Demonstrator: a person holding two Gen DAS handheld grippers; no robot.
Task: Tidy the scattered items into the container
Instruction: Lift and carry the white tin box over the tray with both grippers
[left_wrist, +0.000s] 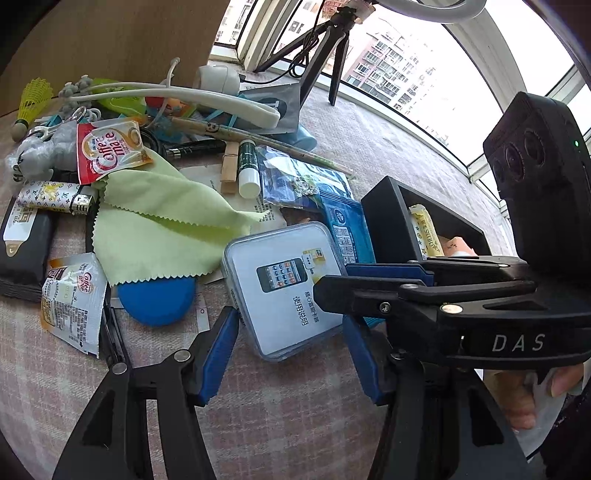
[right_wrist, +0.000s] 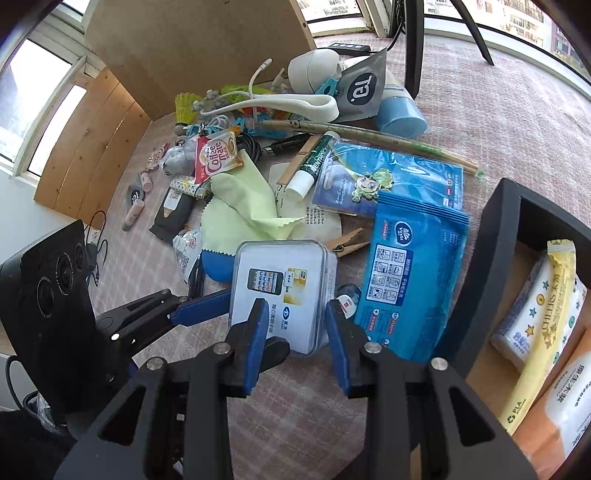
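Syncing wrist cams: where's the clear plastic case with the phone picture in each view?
Left wrist: clear plastic case sits centre, slightly below the middle, between the left claw's blue fingers.
Right wrist: the case is centre frame, just beyond the right claw.
Shared landmark: the green cloth, up and left of the case in both.

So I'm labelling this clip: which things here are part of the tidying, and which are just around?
Part of the job:
clear plastic case
black container
blue wipes pack
green cloth
Coffee-mate sachet
lip balm

Just around:
tripod
brown board
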